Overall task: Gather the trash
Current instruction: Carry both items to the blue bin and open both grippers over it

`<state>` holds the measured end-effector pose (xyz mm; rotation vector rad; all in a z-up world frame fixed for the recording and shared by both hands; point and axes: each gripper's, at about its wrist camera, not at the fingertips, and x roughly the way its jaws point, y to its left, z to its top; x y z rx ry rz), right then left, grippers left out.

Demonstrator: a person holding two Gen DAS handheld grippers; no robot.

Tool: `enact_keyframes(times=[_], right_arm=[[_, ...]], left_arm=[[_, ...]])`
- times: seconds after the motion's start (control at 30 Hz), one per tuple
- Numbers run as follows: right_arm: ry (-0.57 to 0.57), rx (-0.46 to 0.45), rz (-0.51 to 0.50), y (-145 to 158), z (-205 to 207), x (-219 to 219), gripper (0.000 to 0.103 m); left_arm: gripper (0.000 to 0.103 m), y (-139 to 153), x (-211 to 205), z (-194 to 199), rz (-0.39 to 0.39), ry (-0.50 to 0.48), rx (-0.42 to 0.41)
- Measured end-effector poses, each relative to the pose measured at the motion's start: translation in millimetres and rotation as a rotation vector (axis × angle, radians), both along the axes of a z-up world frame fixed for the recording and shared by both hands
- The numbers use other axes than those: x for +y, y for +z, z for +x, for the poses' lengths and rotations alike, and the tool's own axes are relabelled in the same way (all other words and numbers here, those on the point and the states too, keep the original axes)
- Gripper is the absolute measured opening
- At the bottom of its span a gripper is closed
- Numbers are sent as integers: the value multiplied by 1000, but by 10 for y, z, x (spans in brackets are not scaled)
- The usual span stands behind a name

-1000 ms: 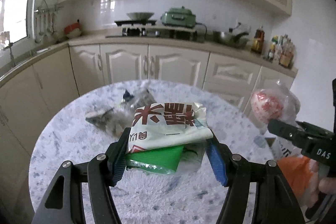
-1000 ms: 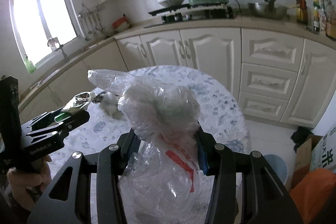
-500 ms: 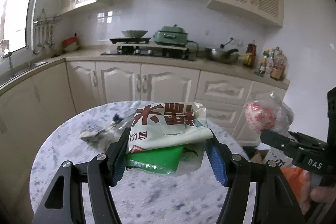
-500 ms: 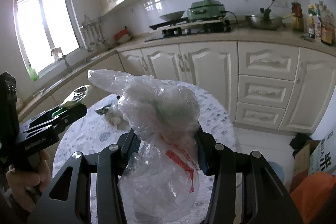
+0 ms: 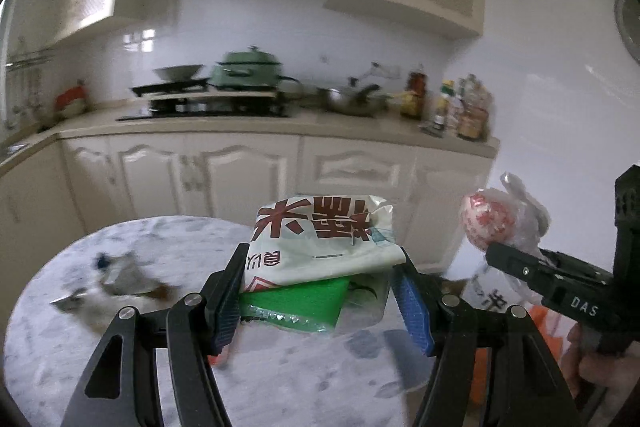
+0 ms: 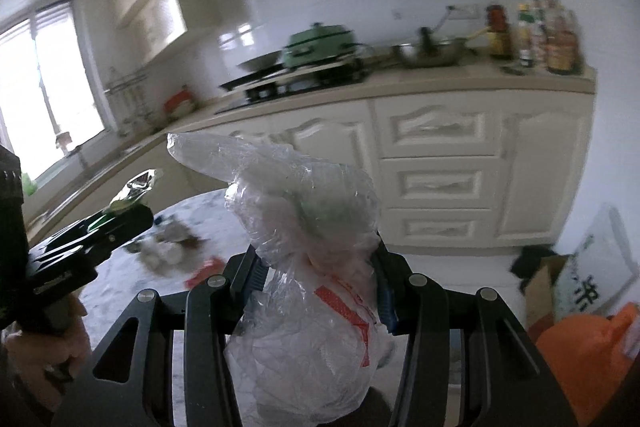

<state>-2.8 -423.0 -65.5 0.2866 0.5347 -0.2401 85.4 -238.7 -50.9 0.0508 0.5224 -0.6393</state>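
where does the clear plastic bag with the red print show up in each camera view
Left wrist view: the crumpled clear plastic bag with red print is at the right edge, shut in the right gripper, beside the cabinets.
Right wrist view: it fills the lower middle, clamped between that gripper's fingers.
Shared landmark: the green lidded pot on the stove at the back counter.

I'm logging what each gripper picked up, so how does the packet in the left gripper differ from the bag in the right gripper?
The packet is opaque, cream with big red characters and a green layer beneath; the bag is clear crinkled plastic with red marks. The packet lies flattish across its jaws; the bag bulges above and hangs below. Both are clamped, in the left gripper and right gripper, off the table.
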Motion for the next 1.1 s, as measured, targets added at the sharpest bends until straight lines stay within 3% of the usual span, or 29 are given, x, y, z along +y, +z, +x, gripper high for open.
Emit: enact_keyframes(times=[0.17, 0.43, 0.73, 1.1], right_arm=[[-108, 21, 8, -93, -178, -517, 47], [-247, 103, 63, -545, -340, -1256, 47], [-315, 184, 164, -1140, -367, -1850, 47], [-348, 256, 288, -1768, -191, -2371, 47]], left_arm=[[62, -99, -578, 380, 20, -90, 55], [63, -341, -1595, 990, 113, -201, 160], [63, -645, -2685, 1481, 264, -293, 233], [63, -1267, -3774, 2001, 402, -343, 381]])
